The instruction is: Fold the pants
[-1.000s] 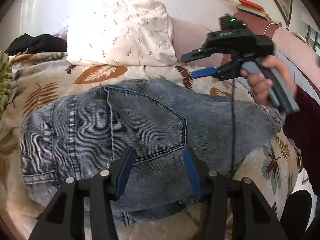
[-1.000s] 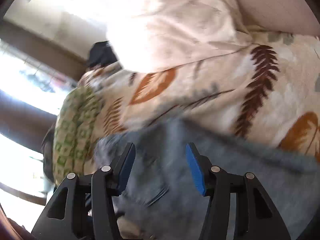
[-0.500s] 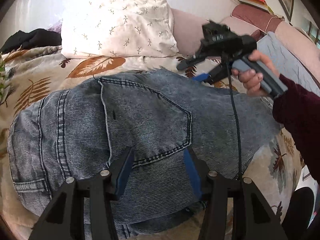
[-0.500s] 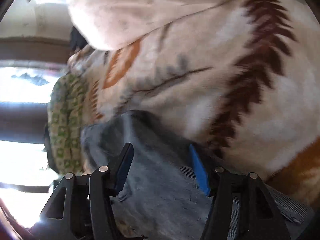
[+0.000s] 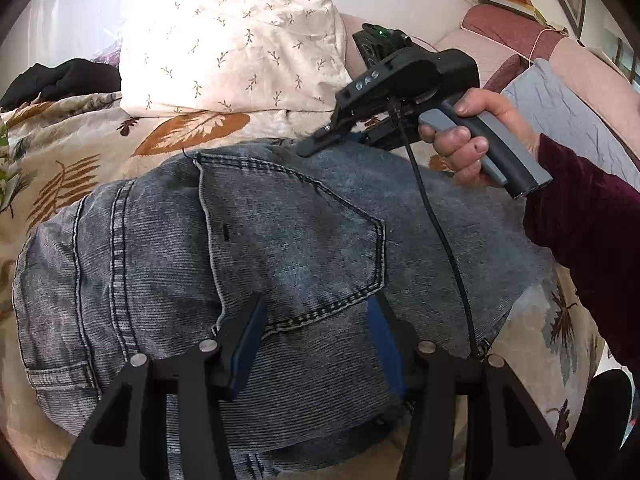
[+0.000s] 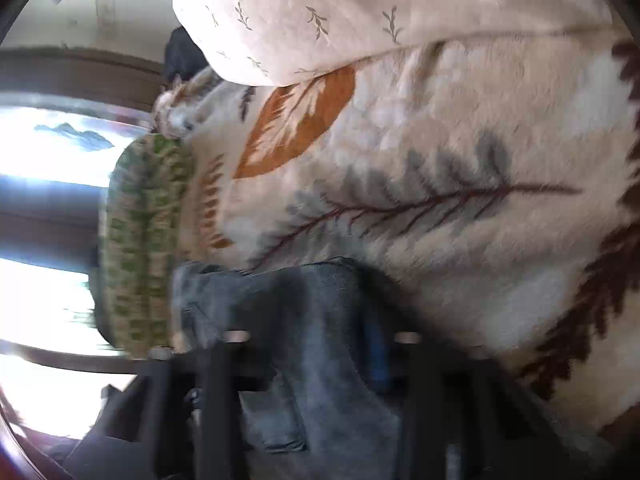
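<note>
Grey-blue jeans (image 5: 280, 248) lie folded on a leaf-print blanket, back pocket up. My left gripper (image 5: 316, 332) is open and hovers just above the denim near its front edge, holding nothing. My right gripper (image 5: 332, 142) shows in the left wrist view at the jeans' far edge, its fingers low against the fabric. In the blurred right wrist view the right gripper (image 6: 316, 328) has denim (image 6: 320, 380) between its open fingers; a grip on the cloth does not show.
The leaf-print blanket (image 5: 80, 148) covers the bed. A cream pillow (image 5: 232, 48) lies behind the jeans. A dark garment (image 5: 60, 80) sits far left. A green patterned cushion (image 6: 140, 240) lies at the bed's edge. A pink sofa with grey cloth (image 5: 560, 100) stands right.
My right gripper has come down from above the bed to the far edge of the jeans. My left gripper has stayed over the denim, still open.
</note>
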The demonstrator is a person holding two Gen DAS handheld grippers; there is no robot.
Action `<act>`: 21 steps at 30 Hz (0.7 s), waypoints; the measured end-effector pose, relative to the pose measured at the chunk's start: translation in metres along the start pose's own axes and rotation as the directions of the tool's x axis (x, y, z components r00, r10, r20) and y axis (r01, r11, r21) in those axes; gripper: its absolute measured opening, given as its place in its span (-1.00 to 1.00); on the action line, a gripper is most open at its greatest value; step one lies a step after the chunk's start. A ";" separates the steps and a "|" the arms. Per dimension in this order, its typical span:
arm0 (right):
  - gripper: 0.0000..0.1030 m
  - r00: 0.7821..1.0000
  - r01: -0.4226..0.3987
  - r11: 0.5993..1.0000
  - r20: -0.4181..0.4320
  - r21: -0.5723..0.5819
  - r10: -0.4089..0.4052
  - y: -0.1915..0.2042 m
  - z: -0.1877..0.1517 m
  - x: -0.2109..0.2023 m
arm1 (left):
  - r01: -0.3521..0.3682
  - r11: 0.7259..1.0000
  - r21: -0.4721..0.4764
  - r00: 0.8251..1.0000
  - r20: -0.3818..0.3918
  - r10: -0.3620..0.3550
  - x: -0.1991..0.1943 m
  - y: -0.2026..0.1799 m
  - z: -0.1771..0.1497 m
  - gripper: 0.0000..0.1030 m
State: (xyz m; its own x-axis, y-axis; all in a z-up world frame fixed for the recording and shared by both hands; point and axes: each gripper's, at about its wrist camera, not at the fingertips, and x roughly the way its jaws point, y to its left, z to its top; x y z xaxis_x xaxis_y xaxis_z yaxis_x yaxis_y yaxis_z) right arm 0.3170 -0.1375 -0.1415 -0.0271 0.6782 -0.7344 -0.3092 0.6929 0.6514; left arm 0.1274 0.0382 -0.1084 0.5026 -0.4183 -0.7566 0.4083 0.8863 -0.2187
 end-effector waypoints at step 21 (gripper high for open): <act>-0.84 0.949 0.182 0.980 0.248 0.083 -0.197 -0.001 0.000 0.003 | -0.034 0.999 0.025 0.998 -0.057 0.035 -0.007 -0.006 -0.011 0.08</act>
State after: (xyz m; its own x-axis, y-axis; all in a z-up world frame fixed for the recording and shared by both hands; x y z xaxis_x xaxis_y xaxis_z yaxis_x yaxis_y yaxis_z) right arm 0.3176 -0.1365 -0.1441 0.2705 0.5677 -0.7775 -0.2294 0.8224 0.5207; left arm 0.1133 0.0376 -0.1085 0.4724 -0.3751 -0.7976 0.4101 0.8945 -0.1778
